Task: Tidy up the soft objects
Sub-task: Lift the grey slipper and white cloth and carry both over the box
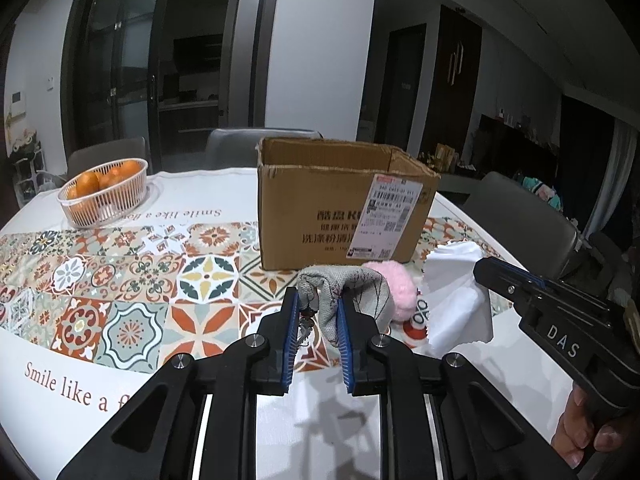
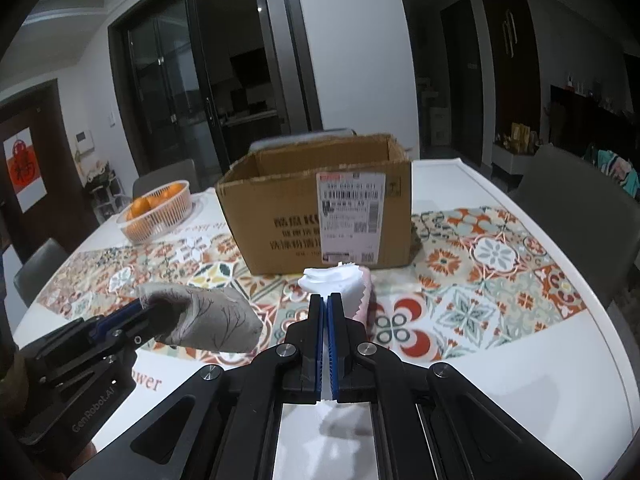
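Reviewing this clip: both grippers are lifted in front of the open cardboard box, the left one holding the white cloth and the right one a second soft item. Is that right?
Not quite. The left gripper holds a grey pouch, as the left wrist view shows; the white cloth is in the right gripper, clear in the right wrist view. Both are in front of the open cardboard box.
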